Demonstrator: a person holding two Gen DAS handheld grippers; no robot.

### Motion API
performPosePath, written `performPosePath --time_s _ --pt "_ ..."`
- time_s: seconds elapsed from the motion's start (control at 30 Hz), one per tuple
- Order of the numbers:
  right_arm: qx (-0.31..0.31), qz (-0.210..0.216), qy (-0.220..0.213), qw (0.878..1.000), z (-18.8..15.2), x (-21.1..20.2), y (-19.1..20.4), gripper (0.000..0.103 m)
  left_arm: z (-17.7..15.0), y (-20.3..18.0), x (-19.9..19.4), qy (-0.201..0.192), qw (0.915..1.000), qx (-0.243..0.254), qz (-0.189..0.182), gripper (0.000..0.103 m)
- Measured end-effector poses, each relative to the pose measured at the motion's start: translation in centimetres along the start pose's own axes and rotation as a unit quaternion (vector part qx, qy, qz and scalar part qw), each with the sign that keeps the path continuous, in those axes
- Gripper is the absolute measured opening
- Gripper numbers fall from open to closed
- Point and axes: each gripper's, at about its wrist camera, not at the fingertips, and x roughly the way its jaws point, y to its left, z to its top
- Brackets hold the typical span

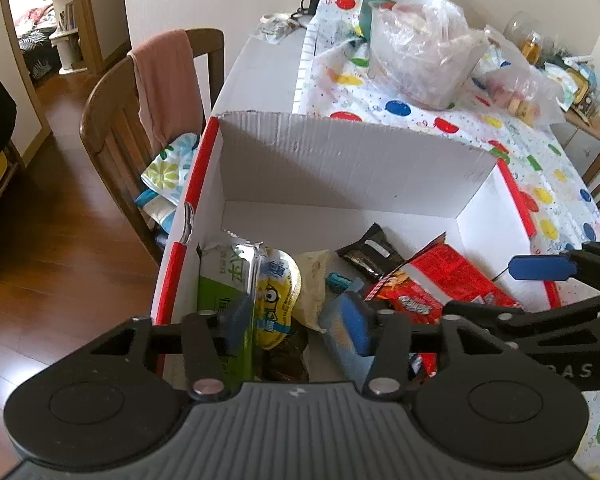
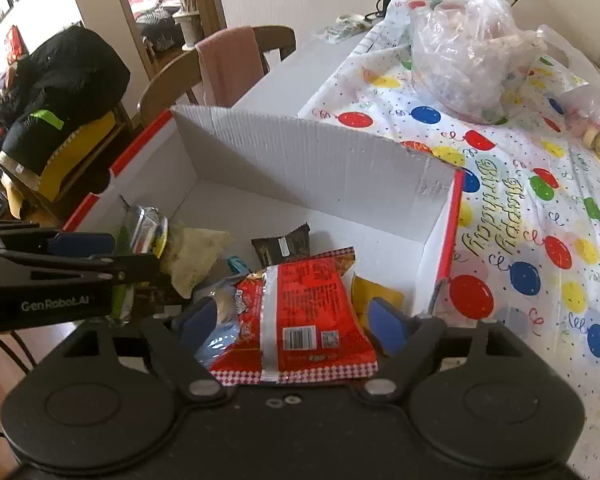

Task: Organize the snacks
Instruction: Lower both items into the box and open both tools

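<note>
Snacks lay heaped in the near end of a white cardboard box (image 1: 340,160) with red-edged walls, which sat on the surface (image 2: 520,208) under a balloon-print birthday cloth. Beyond the box a clear plastic bag (image 1: 420,52) rested on the cloth, and a wooden chair (image 1: 112,128) with a pink towel draped over its back stood just beside the box's left wall. Inside, the red snack packet (image 2: 300,312) was the largest item (barcode side up in the right wrist view), lying between the spread blue pads of the right tool (image 2: 296,320), which was released and gripping nothing. The left tool (image 1: 300,316) hung likewise released over a green packet (image 1: 224,280), a yellow-lidded cup (image 1: 278,296) and a pale crumpled wrapper (image 1: 312,280). A small black bar packet (image 1: 372,254) lay farther in, apart from the heap.
</note>
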Motion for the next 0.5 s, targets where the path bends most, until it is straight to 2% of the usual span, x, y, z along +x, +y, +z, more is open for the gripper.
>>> performPosePath --time_s 0.03,0.2,0.3,0.37,0.5 --pt "0.003 0.002 -0.004 1.0 -0.1 -0.5 -0.1 0.085 -0.1 0.0 -0.2 -0.004 1.0 -0.001 -0.001 0.059" --pt "0.016 0.012 -0.029 0.999 -0.6 -2.7 -0.3 0.089 -0.3 -0.5 -1.7 -0.019 0.9998 0.003 -0.007 0.062" --pt "0.021 0.015 -0.046 0.999 -0.8 -4.0 -0.5 0.091 -0.4 -0.8 -2.8 -0.031 0.9994 0.006 -0.01 0.07" --pt "0.028 0.016 -0.057 0.998 -1.1 -4.9 -0.7 0.099 -0.5 -0.9 -3.5 -0.04 0.9991 0.008 -0.013 0.072" --pt "0.037 0.022 -0.077 0.996 -1.5 -6.7 -0.9 0.1 -0.7 -1.3 -5.0 -0.056 0.9982 0.014 -0.016 0.075"
